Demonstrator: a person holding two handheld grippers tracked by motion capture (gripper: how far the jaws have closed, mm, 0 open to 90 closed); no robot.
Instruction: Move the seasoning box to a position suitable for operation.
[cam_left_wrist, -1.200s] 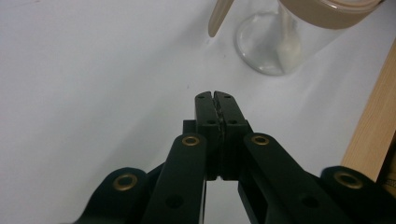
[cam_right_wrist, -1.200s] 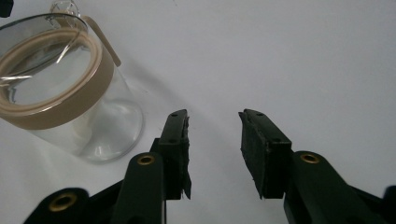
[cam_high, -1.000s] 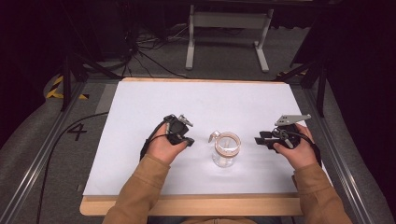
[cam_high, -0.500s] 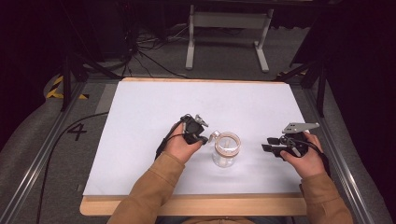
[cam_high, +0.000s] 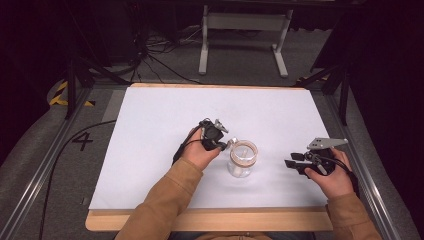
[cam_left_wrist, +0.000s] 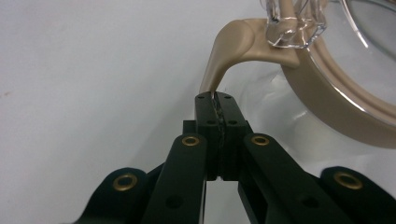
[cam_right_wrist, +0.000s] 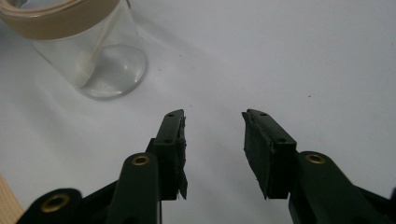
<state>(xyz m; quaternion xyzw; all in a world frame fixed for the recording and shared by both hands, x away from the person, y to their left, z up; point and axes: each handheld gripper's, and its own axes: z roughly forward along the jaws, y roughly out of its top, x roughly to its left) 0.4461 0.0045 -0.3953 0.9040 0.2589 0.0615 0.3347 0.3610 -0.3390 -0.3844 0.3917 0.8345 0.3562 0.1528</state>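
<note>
A small clear glass jar (cam_high: 242, 161) with a tan rubber seal ring (cam_left_wrist: 337, 108) stands upright near the middle of the white mat. A tan pull tab (cam_left_wrist: 225, 59) juts from the ring under a clear lid clasp. My left gripper (cam_high: 223, 145) sits just left of the jar, and in the left gripper view it (cam_left_wrist: 216, 97) is shut on the tip of that tab. To the jar's right, my right gripper (cam_high: 290, 160) is held apart from it. In the right gripper view it (cam_right_wrist: 212, 119) is open with nothing between its fingers, and the jar (cam_right_wrist: 100, 60) stands at upper left.
The white mat (cam_high: 165, 125) covers a wooden table whose front edge (cam_high: 210, 220) runs below the hands. Beyond the table's far edge are a metal stand (cam_high: 242, 30) and floor cables (cam_high: 150, 55). A "4" mark (cam_high: 82, 141) lies on the floor at left.
My left gripper has moved right to the jar and shut on the seal's tab. The right hand has shifted slightly right and nearer the front edge.
</note>
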